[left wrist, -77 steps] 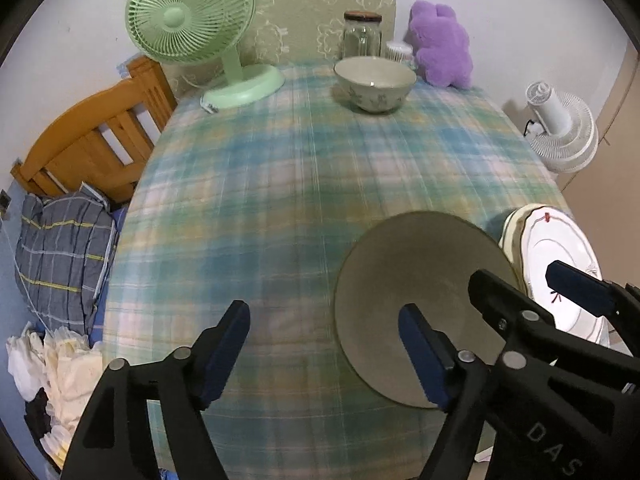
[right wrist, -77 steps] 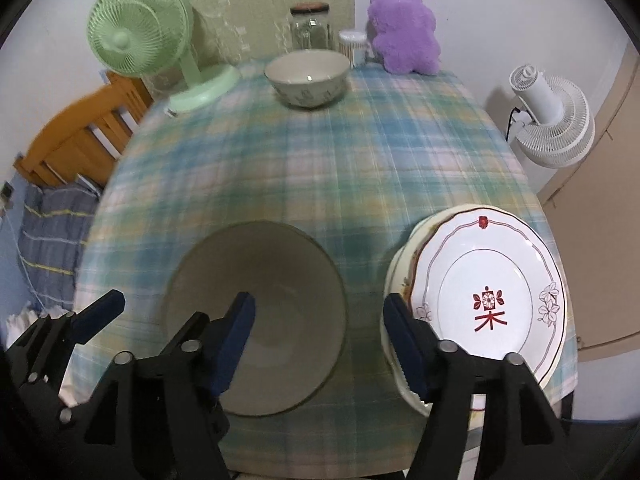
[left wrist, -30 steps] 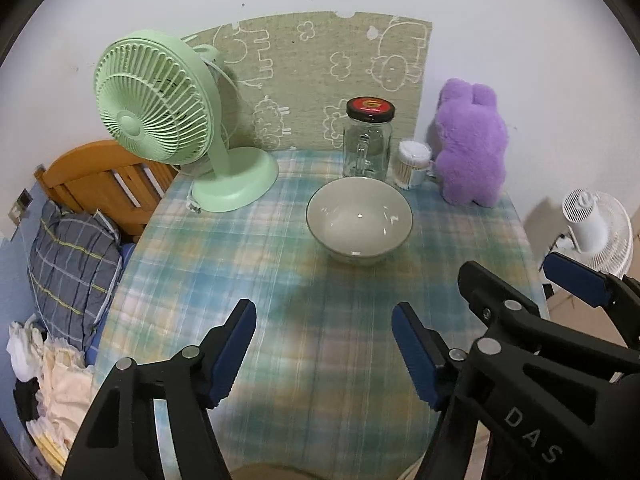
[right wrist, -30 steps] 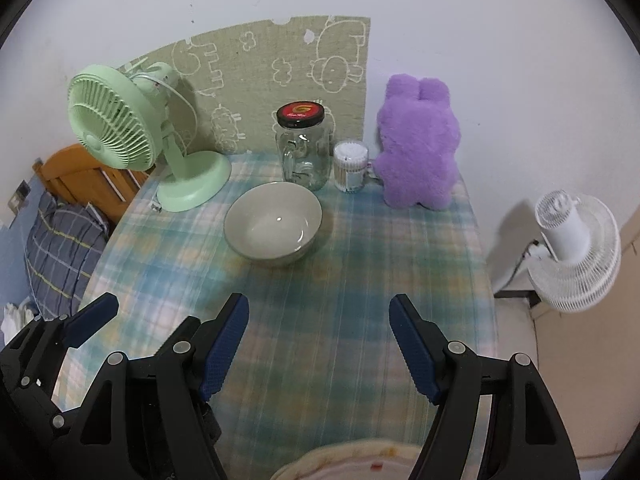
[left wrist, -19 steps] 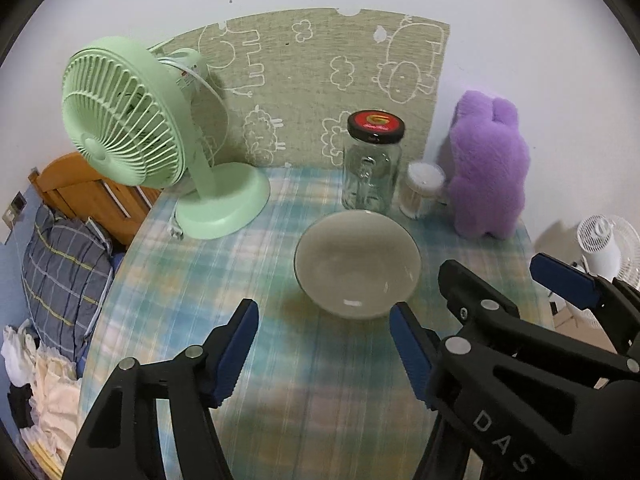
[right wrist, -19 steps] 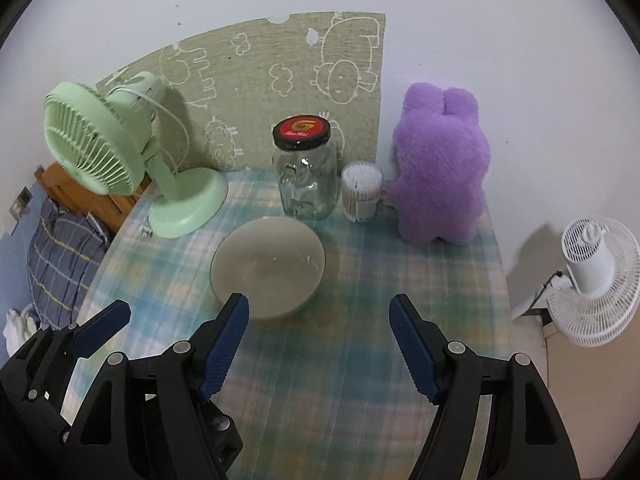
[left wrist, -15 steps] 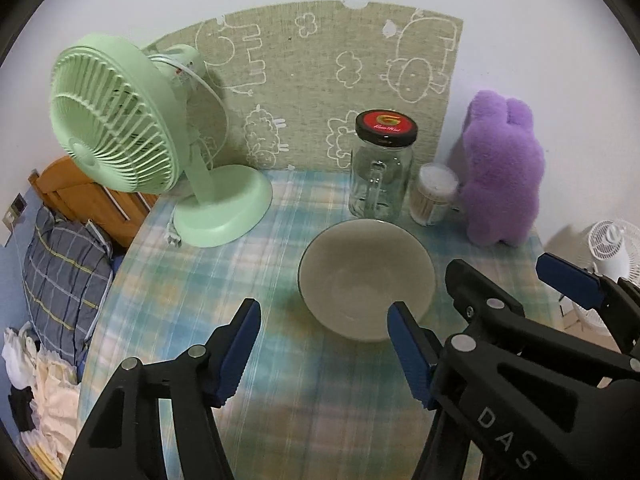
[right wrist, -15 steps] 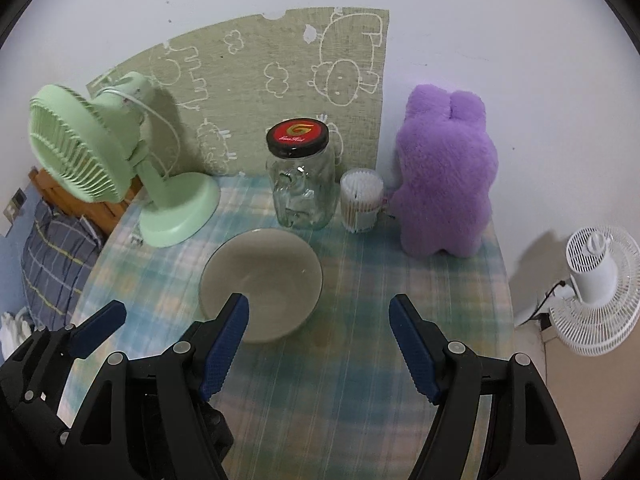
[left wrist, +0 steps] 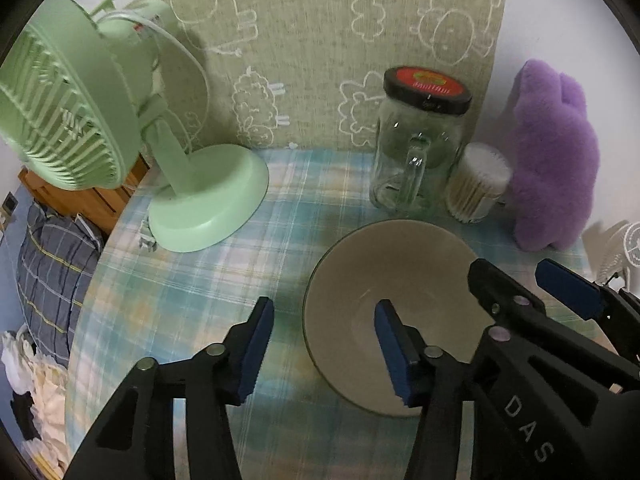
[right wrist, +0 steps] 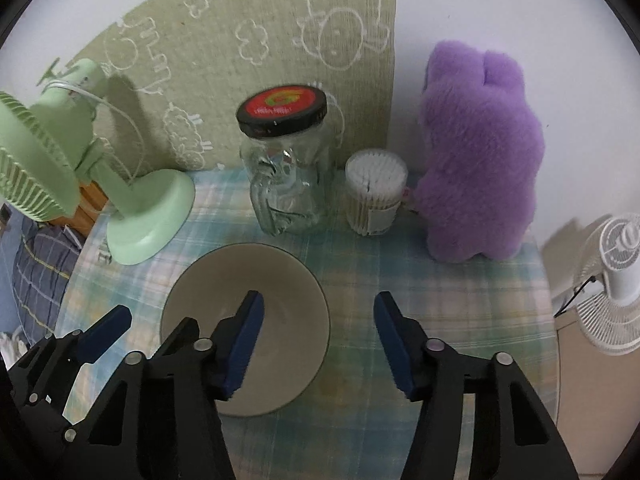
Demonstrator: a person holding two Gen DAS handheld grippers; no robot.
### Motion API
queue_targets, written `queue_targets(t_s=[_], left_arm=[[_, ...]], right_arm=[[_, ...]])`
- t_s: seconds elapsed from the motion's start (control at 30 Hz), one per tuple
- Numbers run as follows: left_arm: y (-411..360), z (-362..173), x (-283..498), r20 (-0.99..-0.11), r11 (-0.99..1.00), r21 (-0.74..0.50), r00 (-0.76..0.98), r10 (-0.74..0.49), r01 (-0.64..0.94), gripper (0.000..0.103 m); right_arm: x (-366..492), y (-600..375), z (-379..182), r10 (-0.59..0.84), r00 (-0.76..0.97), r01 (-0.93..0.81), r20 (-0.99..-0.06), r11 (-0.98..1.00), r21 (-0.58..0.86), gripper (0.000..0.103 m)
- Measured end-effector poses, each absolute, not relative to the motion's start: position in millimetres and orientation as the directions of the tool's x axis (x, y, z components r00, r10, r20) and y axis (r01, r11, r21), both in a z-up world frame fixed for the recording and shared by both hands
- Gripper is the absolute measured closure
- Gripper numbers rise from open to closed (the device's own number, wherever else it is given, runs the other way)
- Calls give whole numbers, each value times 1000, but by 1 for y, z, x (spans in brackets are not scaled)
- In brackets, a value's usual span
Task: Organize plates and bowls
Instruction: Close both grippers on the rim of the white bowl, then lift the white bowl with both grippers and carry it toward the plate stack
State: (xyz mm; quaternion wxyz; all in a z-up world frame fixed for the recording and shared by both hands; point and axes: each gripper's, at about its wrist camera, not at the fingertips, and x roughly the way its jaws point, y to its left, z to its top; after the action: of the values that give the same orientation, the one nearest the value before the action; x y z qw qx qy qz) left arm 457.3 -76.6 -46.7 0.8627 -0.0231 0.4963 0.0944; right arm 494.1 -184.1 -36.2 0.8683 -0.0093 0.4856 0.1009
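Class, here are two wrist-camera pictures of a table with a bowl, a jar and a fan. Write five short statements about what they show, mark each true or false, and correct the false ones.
1. The bowl is empty. True.
2. The glass jar has no lid. False: it has a black lid with a red top.
3. Both the left gripper and the right gripper are open. True.
4. The purple plush toy lies inside the bowl. False: it stands on the tablecloth by the wall.
5. The green fan stands right of the jar. False: it stands to the left.
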Motion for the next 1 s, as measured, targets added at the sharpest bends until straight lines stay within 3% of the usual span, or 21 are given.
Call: queue_targets(t_s=[0.43,0.57,1.0], left_arm=[[-73,-82,478,-900,981,54,416,129,-187,76],[-73,-82,477,-890,979,72,431,148,-189,82],[-81,-79,468,-898,982,74,416,141,-173,82]], right_arm=[[515,-174,-71,152,463,-184,-873,980,72,84],[516,-172,-73,145,470,-194,-871,979,59,84],[510,-178,-71,134,454,-192,-881,980,50,85]])
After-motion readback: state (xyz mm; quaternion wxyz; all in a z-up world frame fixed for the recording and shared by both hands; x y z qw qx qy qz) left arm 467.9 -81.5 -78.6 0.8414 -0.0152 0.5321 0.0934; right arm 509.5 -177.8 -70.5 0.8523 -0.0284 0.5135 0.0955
